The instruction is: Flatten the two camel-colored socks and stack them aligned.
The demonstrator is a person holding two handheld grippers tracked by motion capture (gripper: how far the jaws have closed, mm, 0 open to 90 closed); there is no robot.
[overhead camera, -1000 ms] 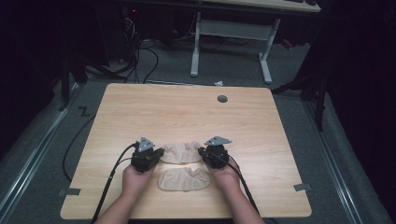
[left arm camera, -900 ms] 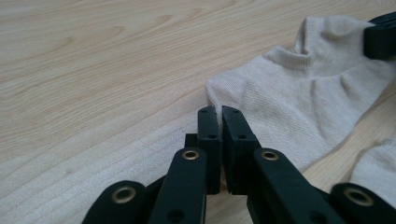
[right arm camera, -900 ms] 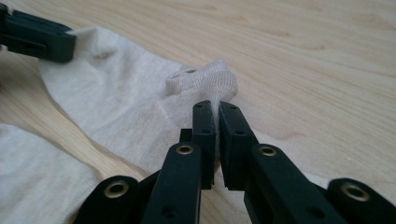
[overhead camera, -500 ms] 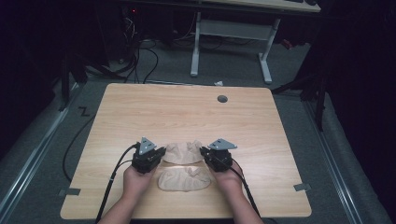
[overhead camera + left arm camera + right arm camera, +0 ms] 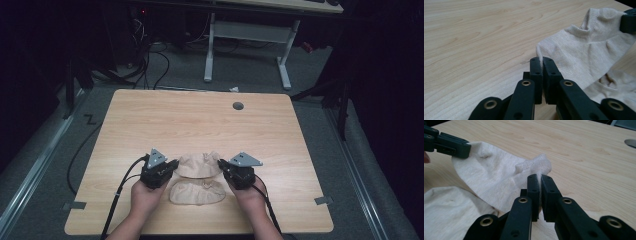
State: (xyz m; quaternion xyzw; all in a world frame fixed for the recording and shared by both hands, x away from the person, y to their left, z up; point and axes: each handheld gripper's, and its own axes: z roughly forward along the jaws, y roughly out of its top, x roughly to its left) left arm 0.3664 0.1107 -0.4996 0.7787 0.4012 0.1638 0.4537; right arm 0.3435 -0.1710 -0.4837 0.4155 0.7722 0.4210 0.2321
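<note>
Two beige ankle socks are at the near middle of the wooden table (image 5: 200, 120). The farther sock (image 5: 200, 164) is stretched between my two grippers. My left gripper (image 5: 172, 165) is shut on its one end, and the cloth (image 5: 584, 50) runs off from the closed tips (image 5: 542, 60). My right gripper (image 5: 222, 165) is shut on the other end by the ribbed cuff (image 5: 534, 165), pinched at its tips (image 5: 537, 177). The second sock (image 5: 197, 192) lies flat on the table nearer the person, below the held one (image 5: 446, 212).
A grey cable hole (image 5: 238, 106) sits at the table's far right. Bare wood stretches beyond the socks toward the far edge. Cables trail from both grippers off the near edge. A white desk frame (image 5: 245, 40) and floor cables lie beyond the table.
Both hands have lifted a little and drifted slightly right, taking the farther sock with them. The nearer sock has stayed where it was.
</note>
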